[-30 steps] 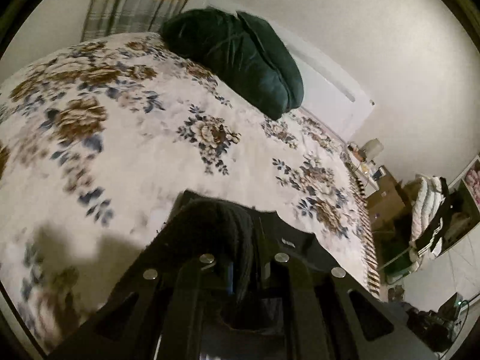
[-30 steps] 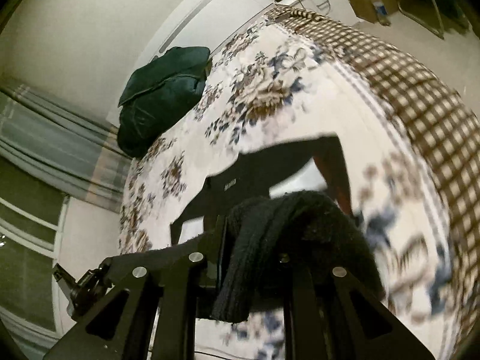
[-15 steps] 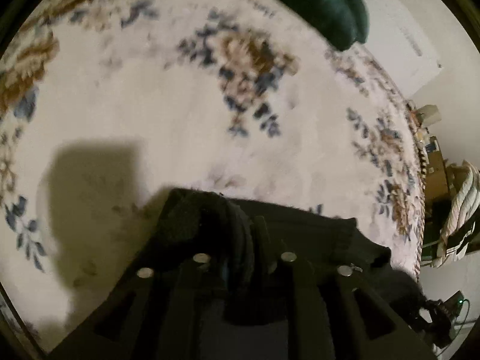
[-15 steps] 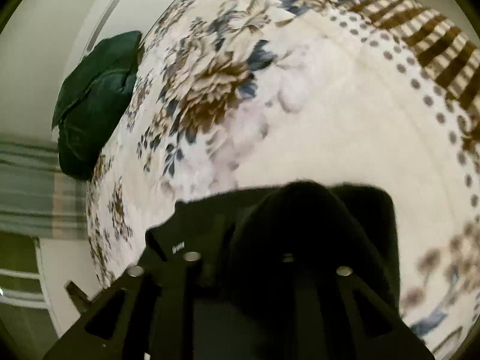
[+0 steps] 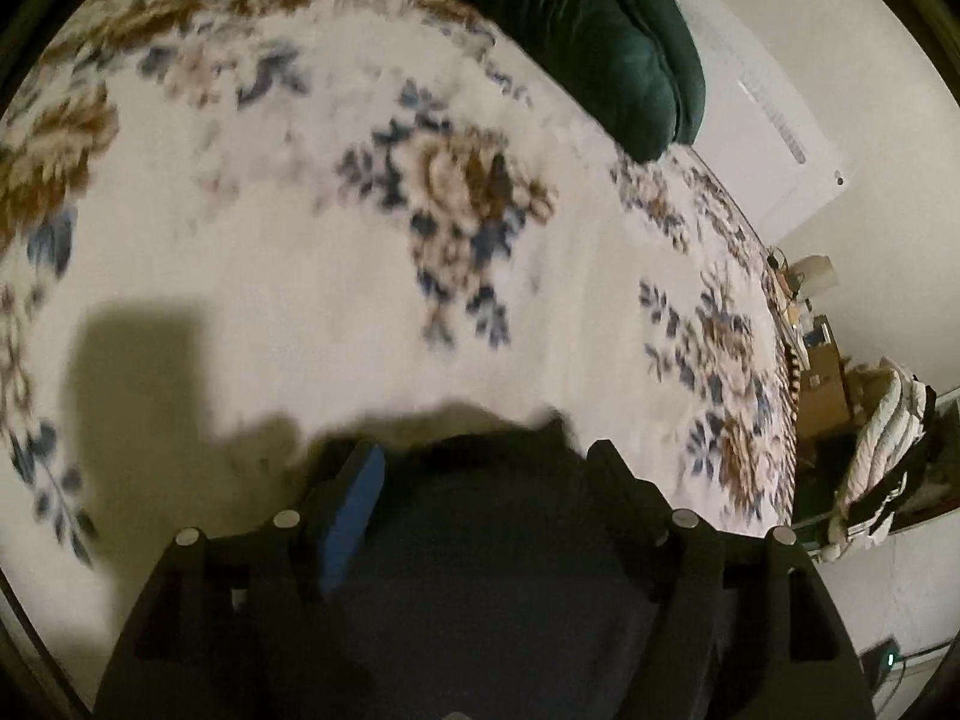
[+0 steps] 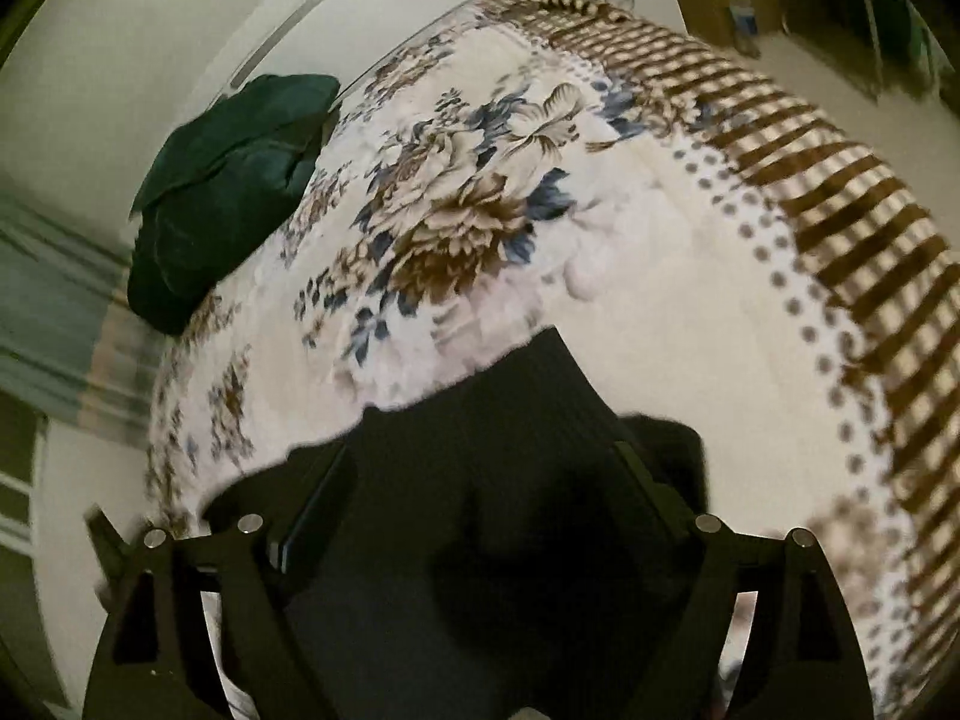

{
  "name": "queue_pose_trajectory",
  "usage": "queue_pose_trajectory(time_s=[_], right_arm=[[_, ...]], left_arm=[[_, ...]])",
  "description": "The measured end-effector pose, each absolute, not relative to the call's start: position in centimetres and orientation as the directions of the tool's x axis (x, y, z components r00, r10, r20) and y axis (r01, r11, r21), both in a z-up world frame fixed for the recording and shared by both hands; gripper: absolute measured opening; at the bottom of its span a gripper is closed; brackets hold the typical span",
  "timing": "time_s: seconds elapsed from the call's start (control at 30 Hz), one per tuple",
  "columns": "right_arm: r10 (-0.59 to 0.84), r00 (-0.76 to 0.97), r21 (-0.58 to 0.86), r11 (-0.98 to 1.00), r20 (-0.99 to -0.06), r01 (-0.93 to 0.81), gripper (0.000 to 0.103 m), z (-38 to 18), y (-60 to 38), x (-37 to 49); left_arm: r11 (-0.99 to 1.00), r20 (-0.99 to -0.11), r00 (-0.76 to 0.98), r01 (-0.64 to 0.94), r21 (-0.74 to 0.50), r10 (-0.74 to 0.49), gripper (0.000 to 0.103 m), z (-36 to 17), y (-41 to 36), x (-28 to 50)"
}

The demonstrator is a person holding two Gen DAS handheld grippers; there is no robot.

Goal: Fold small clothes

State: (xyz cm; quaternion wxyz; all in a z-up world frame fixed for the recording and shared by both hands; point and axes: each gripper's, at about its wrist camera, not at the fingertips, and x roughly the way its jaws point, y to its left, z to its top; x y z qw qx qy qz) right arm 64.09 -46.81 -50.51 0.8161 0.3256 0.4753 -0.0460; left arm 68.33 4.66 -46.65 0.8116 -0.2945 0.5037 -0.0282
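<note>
Both of my tools are down low over the bed (image 5: 252,252) now, and the black garment (image 5: 480,552) lies on the floral bedspread right under them. My left hand-held gripper (image 5: 480,468) has its fingers spread wide, nothing pinched between them, the dark cloth just showing in the gap. Same on the right: my right hand-held gripper (image 6: 480,468) stands wide apart, the garment (image 6: 528,420) spread beneath it with one pointed corner poking forward onto the cream fabric.

This thing looks soft and light, a knit by its ribbed texture in the right view, so I judge it will droop and bunch the moment I lift it, with no stiffness to hold a crease on its own. Not fragile, not slippery; the fuzzy surface should cling to the pads. The bedspread underneath is plush too, so there is a risk of pinching it along with the cloth. Best hold, I reckon, is at an edge or corner, each side taken shallow. The green pillow (image 5: 600,30) sits well clear.
</note>
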Motion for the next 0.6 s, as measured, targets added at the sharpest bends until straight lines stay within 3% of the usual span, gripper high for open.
queue_pose_trajectory(time_s=[0.13,0.3,0.5,0.6], right_arm=[[0.173,0.518,0.419,0.812,-0.837,0.406,0.087,-50.0,-46.2,60.7],[0.099,0.508,0.377,0.791,-0.856,0.482,0.087,-49.0,-46.4,54.8],[0.159,0.456,0.443,0.64,-0.875,0.627,0.089,-52.3,-46.9,46.5],[0.216,0.457,0.488,0.588,-0.863,0.645,0.096,-54.5,-45.6,43.8]], left_arm=[[0.857,-0.795,0.514,-0.198,-0.476,-0.323,0.068,-44.7,4.0,67.3],[0.912,-0.82,0.507,-0.146,-0.385,-0.265,0.068,-43.7,2.6,59.8],[0.852,-0.866,0.446,-0.341,-0.398,-0.226,0.069,-45.8,4.7,49.6],[0.784,-0.868,0.436,-0.442,-0.435,-0.236,0.069,-47.2,5.7,45.8]])
